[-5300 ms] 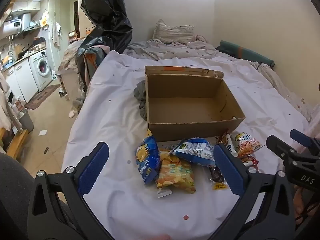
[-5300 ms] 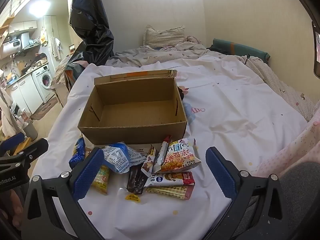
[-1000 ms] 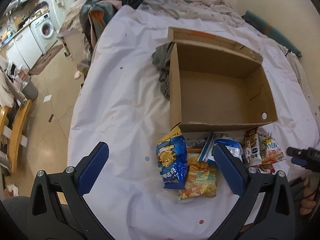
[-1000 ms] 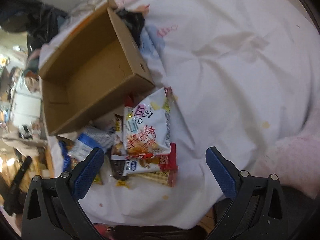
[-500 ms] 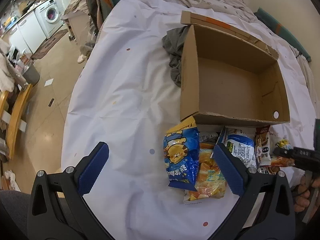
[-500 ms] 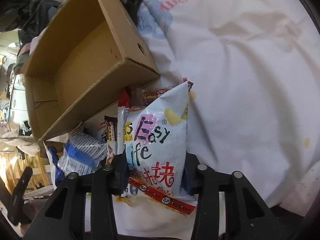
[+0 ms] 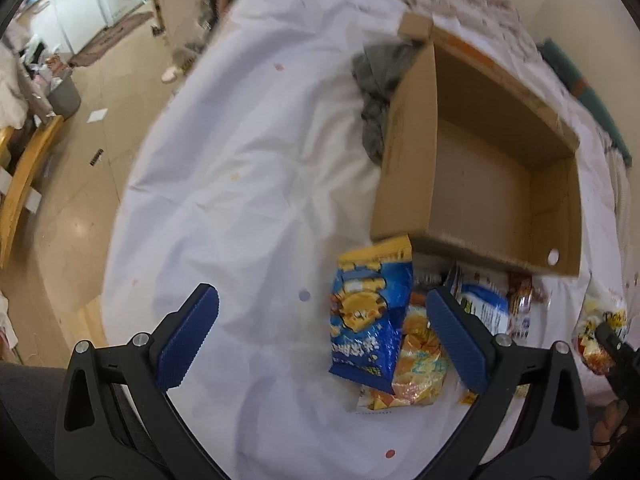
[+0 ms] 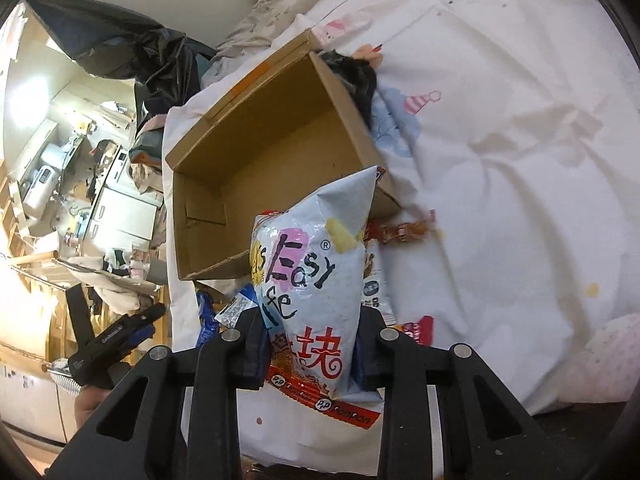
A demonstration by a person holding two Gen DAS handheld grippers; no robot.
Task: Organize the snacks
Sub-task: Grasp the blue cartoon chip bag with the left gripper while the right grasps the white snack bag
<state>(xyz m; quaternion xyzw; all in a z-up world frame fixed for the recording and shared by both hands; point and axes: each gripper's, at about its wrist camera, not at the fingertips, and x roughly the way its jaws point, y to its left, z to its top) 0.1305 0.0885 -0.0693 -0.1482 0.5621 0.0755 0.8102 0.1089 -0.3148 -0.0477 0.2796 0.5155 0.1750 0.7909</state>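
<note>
The white snack bag (image 8: 316, 280) is pinched in the closing jaws of the right gripper (image 8: 310, 350), at 6 o'clock from the cardboard box (image 8: 256, 160) on the bed (image 8: 500, 160). The left gripper (image 7: 320, 336) has wide-open jaws above the blue bag (image 7: 368, 316).

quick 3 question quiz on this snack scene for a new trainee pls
1. True or false: the cardboard box already holds snacks.
2. Which gripper grips the white snack bag: A left, B right?
3. Fill in: the blue snack bag lies on the bed between the open left gripper's ____.

Key: 1 false, no snacks show inside. 2 B, the right gripper is closing on the bag. 3 fingers.
</note>
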